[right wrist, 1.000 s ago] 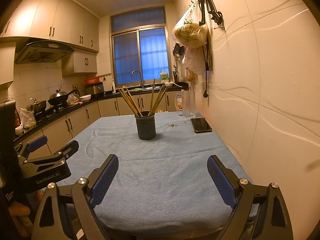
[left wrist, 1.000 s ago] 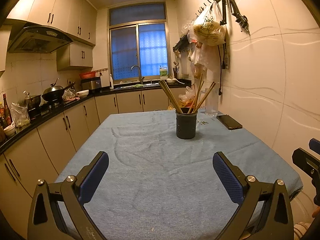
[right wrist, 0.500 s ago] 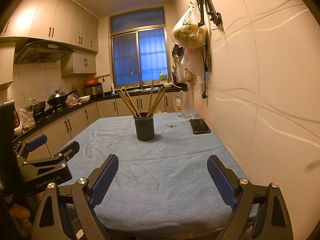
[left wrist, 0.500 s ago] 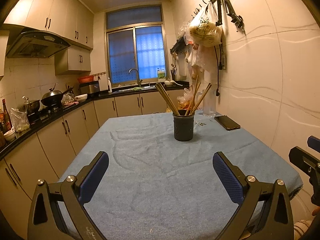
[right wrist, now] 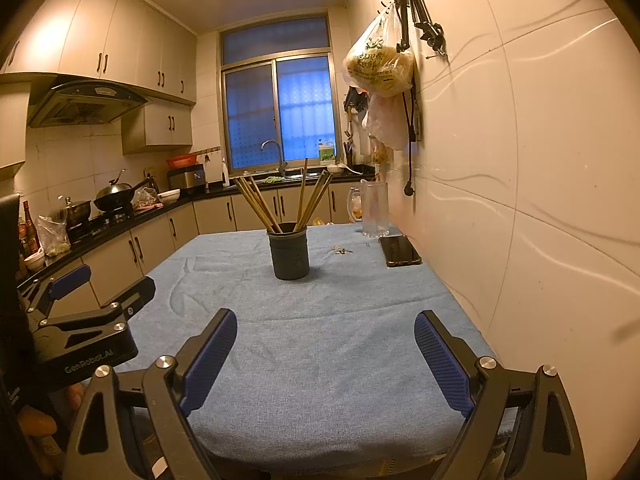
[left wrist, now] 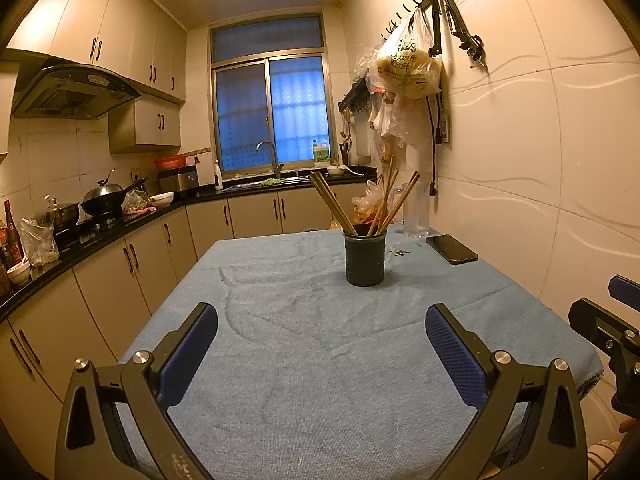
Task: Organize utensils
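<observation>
- My left claw sits low in the frame of its own view, spread wide with nothing between the blue pads; my right claw is just as wide and just as empty.
- The chopsticks stand in a dark holder at centre frame, on the blue-clothed surface, well apart from both claws.
- Their long axes run steeply upward out of the holder: one bunch leans toward the upper left of the frame, the others toward the upper right, tips fanned apart.
- Risk, as I judge it: the holder looks light and the sticks lever high above its rim, so a sideways knock from a claw could tip it.
- The loose, wrinkled cloth could drag under a push and shift the holder.
- A phone and a clear jug sit right of the holder; a wide swing of my right claw could strike them.
- Pinching thin, round sticks may let them roll or slip.
</observation>
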The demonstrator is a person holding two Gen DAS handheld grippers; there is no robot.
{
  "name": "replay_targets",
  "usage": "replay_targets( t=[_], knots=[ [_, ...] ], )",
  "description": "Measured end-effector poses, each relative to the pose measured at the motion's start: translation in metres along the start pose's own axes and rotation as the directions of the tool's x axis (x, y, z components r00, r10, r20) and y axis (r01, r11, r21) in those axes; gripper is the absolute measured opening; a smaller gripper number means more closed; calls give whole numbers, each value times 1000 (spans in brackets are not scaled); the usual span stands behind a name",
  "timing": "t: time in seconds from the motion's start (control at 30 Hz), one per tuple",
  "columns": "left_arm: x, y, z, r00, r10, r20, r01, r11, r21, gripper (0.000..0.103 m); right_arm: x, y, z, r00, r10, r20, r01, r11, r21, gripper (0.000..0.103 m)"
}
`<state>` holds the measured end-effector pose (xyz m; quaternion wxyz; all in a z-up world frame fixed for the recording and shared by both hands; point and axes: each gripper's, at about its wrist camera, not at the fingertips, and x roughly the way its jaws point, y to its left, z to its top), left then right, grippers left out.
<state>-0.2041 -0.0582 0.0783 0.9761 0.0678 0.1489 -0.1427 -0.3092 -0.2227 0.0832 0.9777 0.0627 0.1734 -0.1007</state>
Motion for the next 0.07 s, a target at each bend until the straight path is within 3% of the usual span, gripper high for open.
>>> replay_targets(
  t=[0.07],
  knots=[
    [1,1,0,1000,4,-2,-4,1000,-3,103,0,0,0,1000,0,-1,0,1000,1,92]
  ],
)
